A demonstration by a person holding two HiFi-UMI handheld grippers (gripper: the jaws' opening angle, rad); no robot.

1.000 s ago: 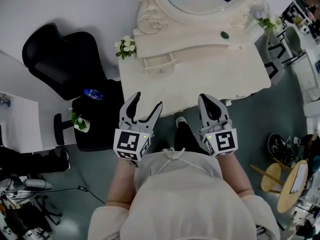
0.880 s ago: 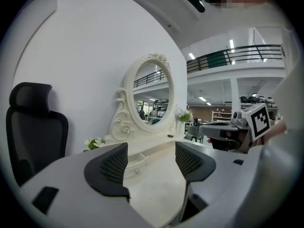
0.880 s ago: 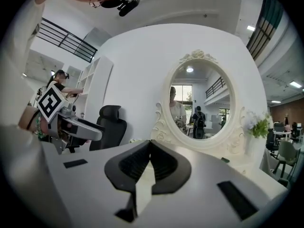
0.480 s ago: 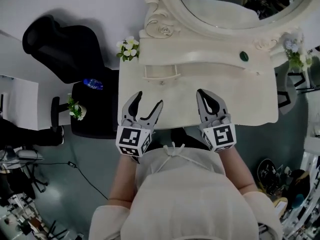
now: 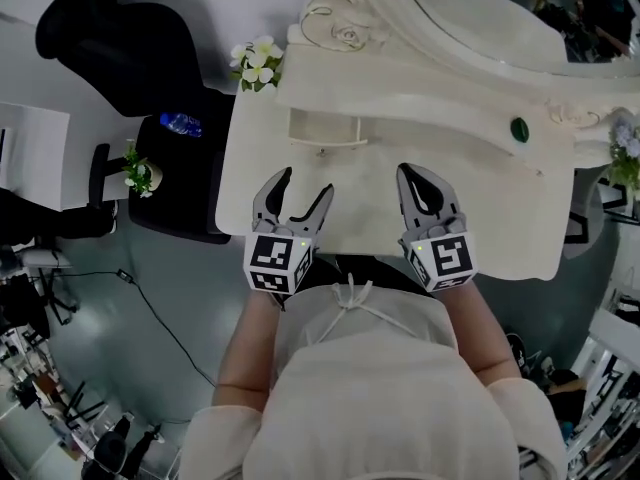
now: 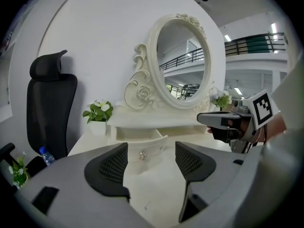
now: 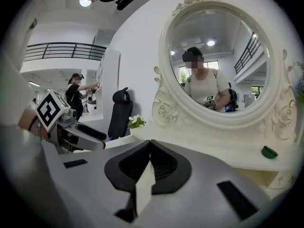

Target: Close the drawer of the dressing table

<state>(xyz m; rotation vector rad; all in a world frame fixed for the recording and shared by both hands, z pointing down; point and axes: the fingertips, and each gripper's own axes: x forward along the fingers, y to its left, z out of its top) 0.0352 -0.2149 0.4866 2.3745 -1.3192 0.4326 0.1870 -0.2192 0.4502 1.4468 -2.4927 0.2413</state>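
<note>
The white dressing table [image 5: 500, 218] has a small drawer [image 5: 325, 130] pulled partly out under its shelf, left of centre, with a small knob [image 5: 321, 152] on its front. My left gripper [image 5: 306, 181] hovers over the tabletop just in front of the drawer, open and empty. In the left gripper view the drawer [image 6: 140, 139] and its knob [image 6: 142, 155] show straight ahead between the spread jaws of the left gripper [image 6: 151, 146]. My right gripper [image 5: 412, 173] hangs to the right of the drawer, shut and empty. In its own view the right gripper [image 7: 151, 144] has its jaws meeting.
An oval mirror [image 5: 480, 18] rises at the table's back. A potted flower [image 5: 256, 60] stands at the back left corner, and a green object [image 5: 519, 129] lies on the shelf at right. A black chair [image 5: 130, 38] with a bottle [image 5: 181, 123] stands left of the table.
The table has come closer in the head view, and both grippers now reach further over its top, the left one nearer the drawer. The jaws have not changed.
</note>
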